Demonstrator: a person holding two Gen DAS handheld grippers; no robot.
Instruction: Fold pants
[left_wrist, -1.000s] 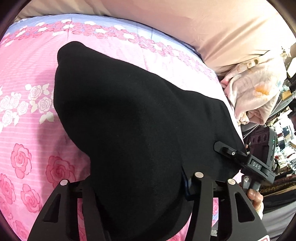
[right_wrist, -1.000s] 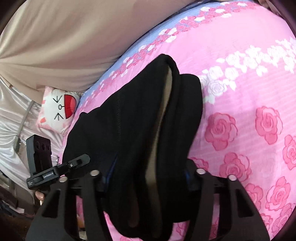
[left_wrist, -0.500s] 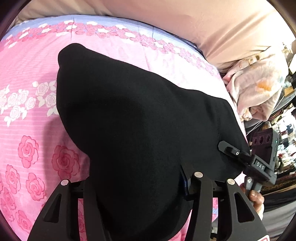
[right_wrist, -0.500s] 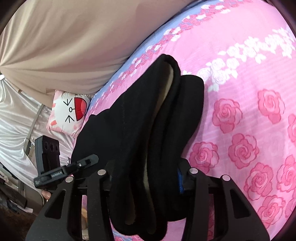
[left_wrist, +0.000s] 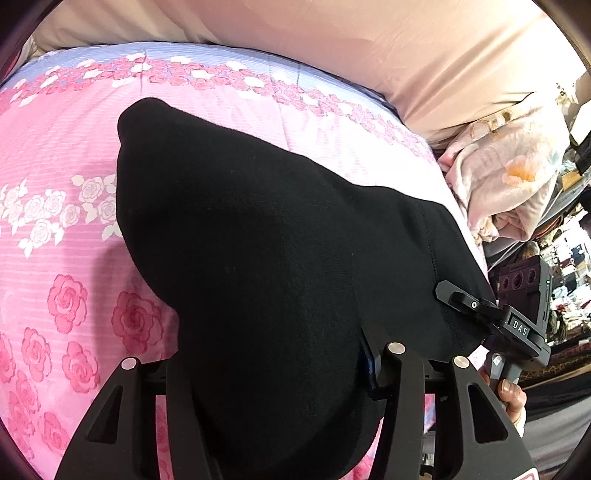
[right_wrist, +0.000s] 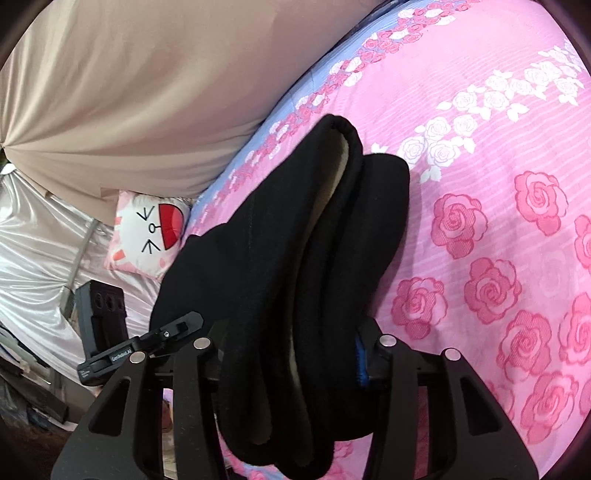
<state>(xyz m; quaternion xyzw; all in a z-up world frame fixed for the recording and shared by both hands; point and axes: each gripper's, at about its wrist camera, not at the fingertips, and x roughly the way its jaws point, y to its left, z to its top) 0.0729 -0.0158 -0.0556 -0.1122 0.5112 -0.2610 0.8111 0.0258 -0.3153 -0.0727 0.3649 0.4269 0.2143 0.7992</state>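
Observation:
The black pants (left_wrist: 258, 251) are folded in layers with a cream lining showing at the edge (right_wrist: 332, 192). They hang over the pink rose bedsheet (left_wrist: 55, 266). My left gripper (left_wrist: 280, 398) is shut on the thick folded end of the pants. My right gripper (right_wrist: 291, 384) is shut on the other corner of the same end; its fingertips are buried in the cloth. The right gripper also shows in the left wrist view (left_wrist: 480, 310), and the left gripper in the right wrist view (right_wrist: 155, 339).
A beige cover (left_wrist: 369, 55) lies at the far edge of the bed. A crumpled pink blanket (left_wrist: 509, 177) lies at the right. A white cartoon-face cushion (right_wrist: 147, 232) sits beside silvery fabric (right_wrist: 37, 240) at the bed's other end.
Both grippers have carried the held end of the pants a little further over the bed; the grip on the pants is unchanged.

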